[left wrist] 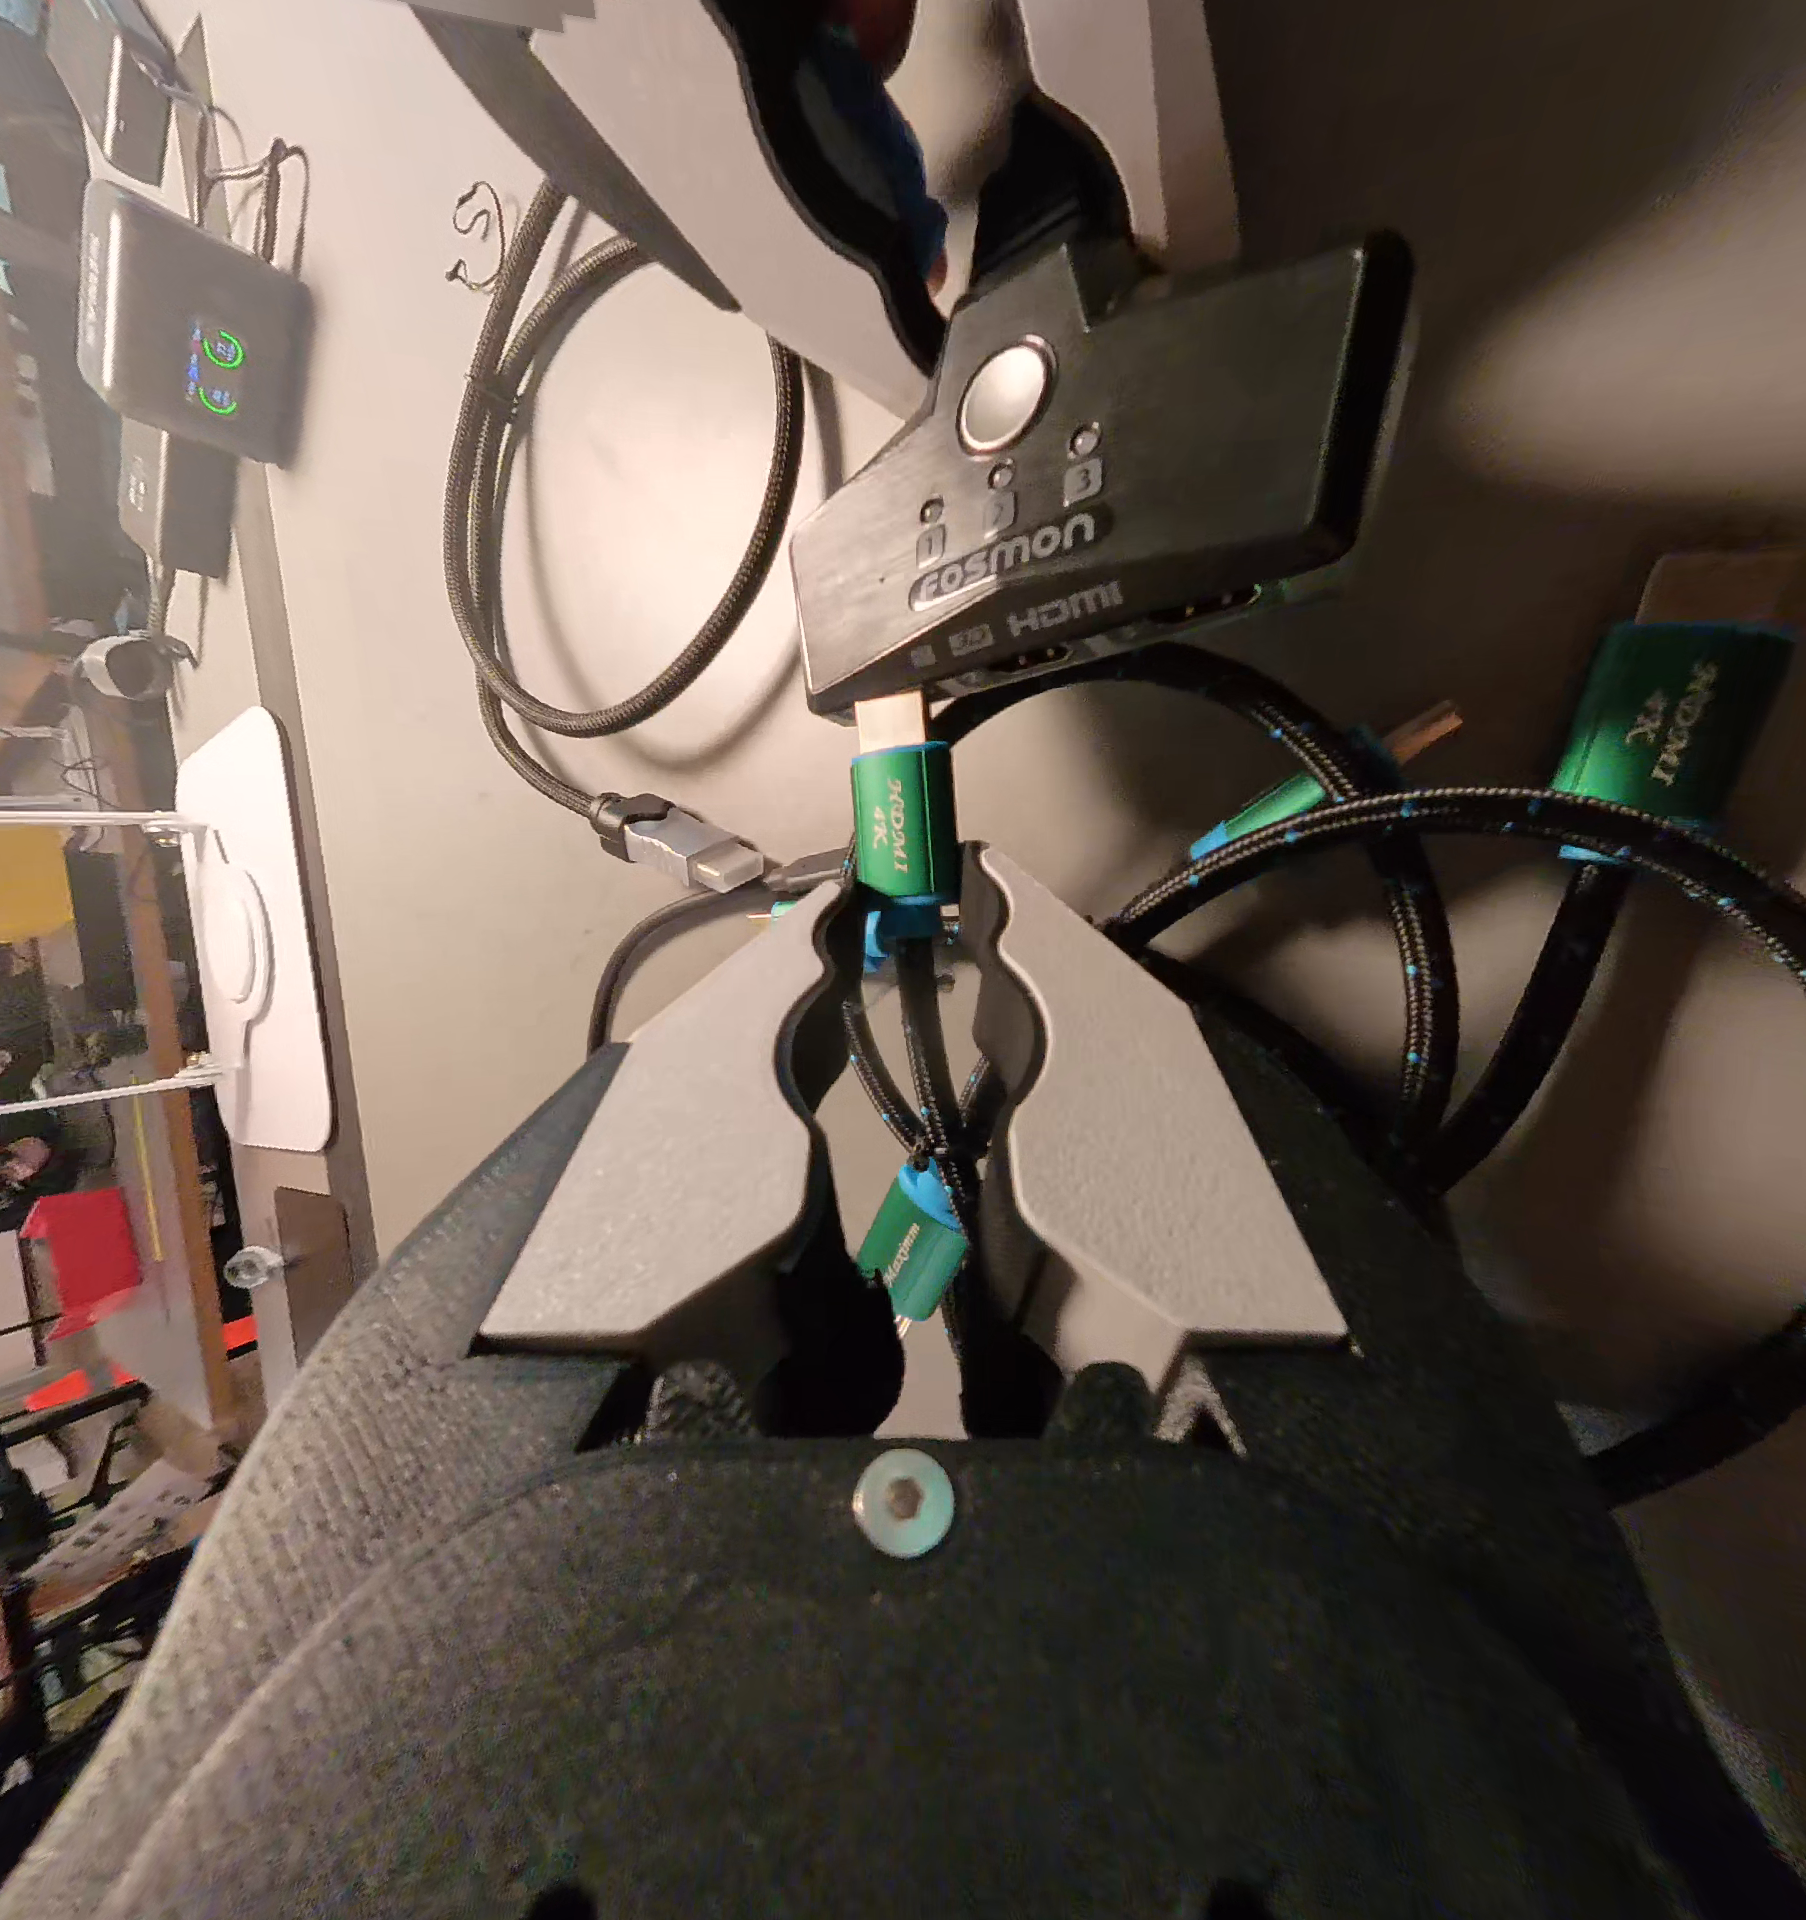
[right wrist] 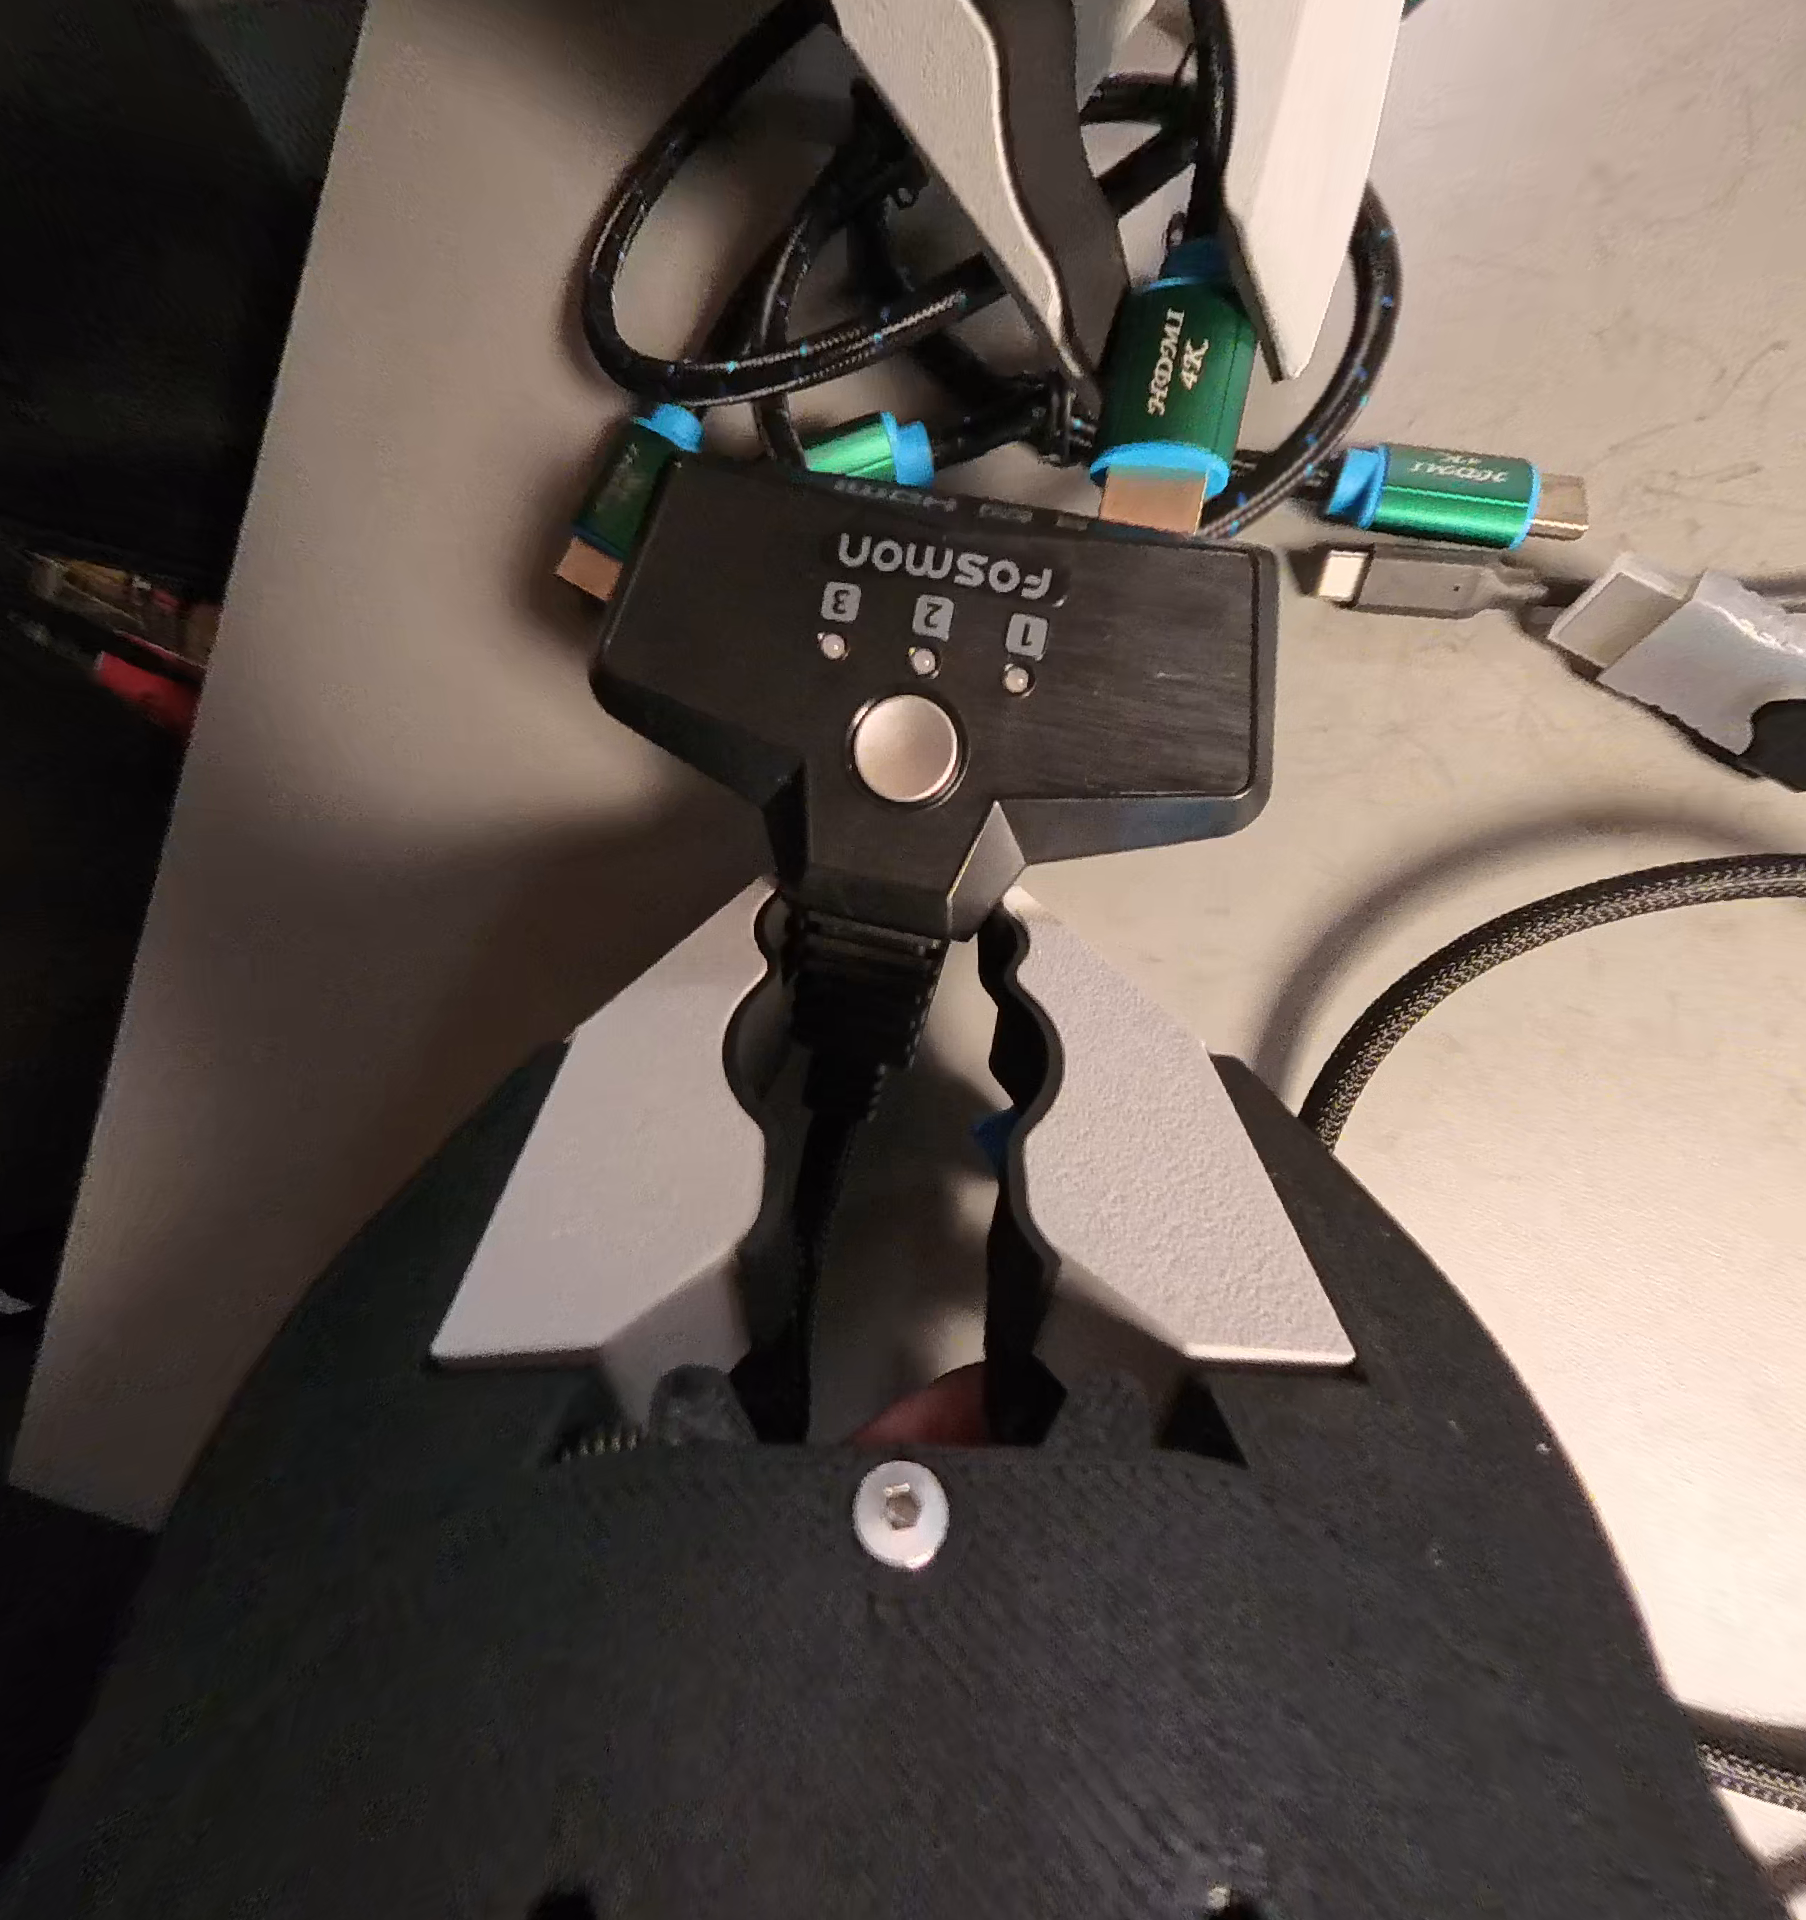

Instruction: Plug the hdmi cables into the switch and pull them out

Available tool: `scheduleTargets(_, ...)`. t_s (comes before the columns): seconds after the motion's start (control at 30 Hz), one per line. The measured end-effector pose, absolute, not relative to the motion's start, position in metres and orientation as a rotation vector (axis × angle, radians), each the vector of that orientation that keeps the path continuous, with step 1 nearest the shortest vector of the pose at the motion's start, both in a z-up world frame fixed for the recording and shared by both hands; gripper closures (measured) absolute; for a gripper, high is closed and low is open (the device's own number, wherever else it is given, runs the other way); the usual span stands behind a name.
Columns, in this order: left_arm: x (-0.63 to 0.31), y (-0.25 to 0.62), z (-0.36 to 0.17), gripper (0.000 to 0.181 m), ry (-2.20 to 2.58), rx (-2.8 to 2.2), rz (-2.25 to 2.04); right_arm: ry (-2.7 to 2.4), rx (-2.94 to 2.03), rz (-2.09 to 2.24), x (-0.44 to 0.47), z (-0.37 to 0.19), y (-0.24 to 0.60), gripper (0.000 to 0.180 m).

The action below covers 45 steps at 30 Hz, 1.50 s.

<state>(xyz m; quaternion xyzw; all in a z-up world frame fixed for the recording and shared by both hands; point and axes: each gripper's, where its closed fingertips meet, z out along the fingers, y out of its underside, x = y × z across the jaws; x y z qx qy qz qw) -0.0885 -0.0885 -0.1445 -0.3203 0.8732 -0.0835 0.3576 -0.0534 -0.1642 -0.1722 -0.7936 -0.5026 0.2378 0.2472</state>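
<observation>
The black HDMI switch (left wrist: 1086, 488) (right wrist: 930, 665) has a round silver button and three numbered ports. My right gripper (right wrist: 883, 914) is shut on the switch's tail end, where its black cable leaves. My left gripper (left wrist: 904, 883) is shut on a green HDMI plug (left wrist: 894, 821) (right wrist: 1174, 390). The plug's metal tip sits partly inside the switch's end port, with bare metal still showing. Other green plugs lie loose: one in the left wrist view (left wrist: 1668, 727), and in the right wrist view one at the right (right wrist: 1439, 494) and one at the left (right wrist: 618, 509).
Black-and-blue braided cables (left wrist: 1501, 935) coil on the pale table (right wrist: 1501, 1247). A grey braided cable with a silver plug (left wrist: 670, 842) (right wrist: 1657, 644) lies beside them. A dark power bank with a lit screen (left wrist: 192, 332) and a white pad (left wrist: 255, 935) sit toward the table edge. There is about 9 cm between the tips of the two grippers.
</observation>
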Motion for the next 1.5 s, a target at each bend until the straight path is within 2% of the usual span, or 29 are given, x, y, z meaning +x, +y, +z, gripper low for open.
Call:
scheduleTargets(0.23,-0.092,-0.088,-0.148,0.161,2.283,-0.827,-0.162,-1.424,-2.125,0.518,-0.054,-0.175,-0.158,0.141)
scheduleTargets(0.37,-0.094,-0.084,-0.149,0.161,2.281,-0.857,-0.150,-1.439,-2.073,0.401,-0.054,-0.174,-0.147,0.128)
scheduleTargets(0.67,-0.095,-0.076,-0.143,0.162,2.240,-0.834,-0.087,-1.472,-1.987,0.231,-0.054,-0.170,-0.134,0.128)
scheduleTargets(1.0,-0.087,-0.079,-0.123,0.162,2.124,-0.915,-0.277,-1.475,-1.968,0.157,-0.053,-0.168,-0.129,0.129)
scheduleTargets(1.1,-0.082,-0.088,-0.114,0.161,2.081,-0.936,-0.421,-1.483,-1.925,0.151,-0.061,-0.168,-0.127,0.142)
scheduleTargets(1.17,-0.081,-0.104,-0.111,0.165,2.093,-0.970,-0.587,-1.481,-1.907,0.148,-0.068,-0.167,-0.126,0.142)
scheduleTargets(1.5,-0.075,-0.080,-0.125,0.166,2.049,-1.040,-0.471,-1.428,-2.037,0.327,-0.061,-0.173,-0.139,0.143)
